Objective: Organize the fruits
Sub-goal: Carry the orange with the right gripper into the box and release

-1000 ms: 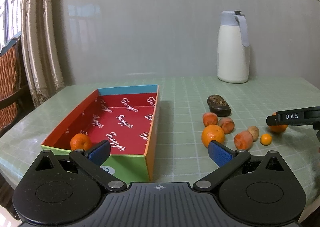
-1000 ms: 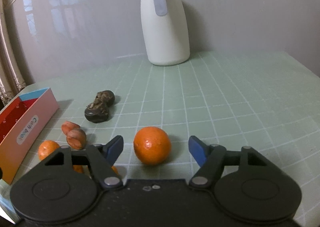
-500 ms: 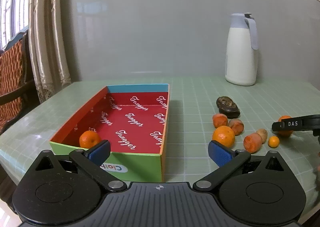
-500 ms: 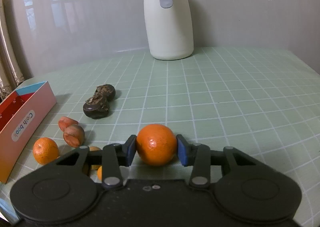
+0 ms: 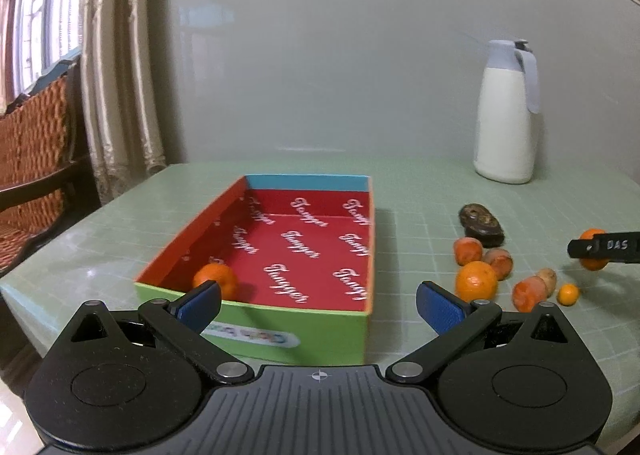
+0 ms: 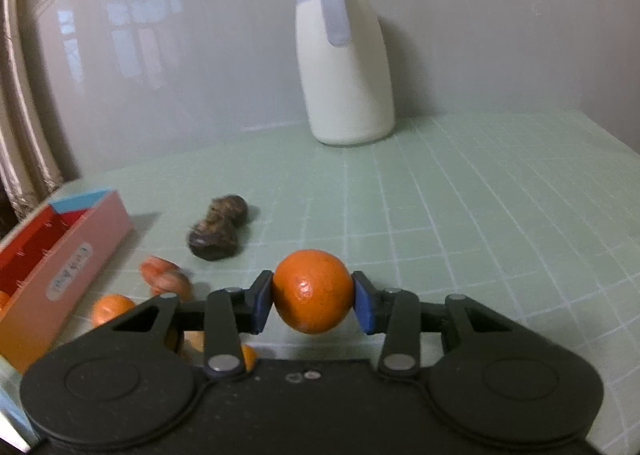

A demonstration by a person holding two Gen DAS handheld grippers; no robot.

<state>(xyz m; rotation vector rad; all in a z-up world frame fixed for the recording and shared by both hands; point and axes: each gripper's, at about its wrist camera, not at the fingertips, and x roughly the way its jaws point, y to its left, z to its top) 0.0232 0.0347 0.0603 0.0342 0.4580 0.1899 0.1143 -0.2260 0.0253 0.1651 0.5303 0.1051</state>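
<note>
Green checked table (image 5: 416, 191): box (image 5: 280, 339), jug (image 5: 505, 115), loose fruit (image 5: 476, 281).

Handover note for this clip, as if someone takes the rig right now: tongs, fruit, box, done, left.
Right tongs: have just closed on an orange, pads pressing both its sides.
Left tongs: open, empty, hanging before the near wall of the red box.
Done: one orange in the box, near-left corner.
Left: carry the held orange to the box, then the loose fruit cluster and the dark lumpy fruit on the green table right of the box.
</note>
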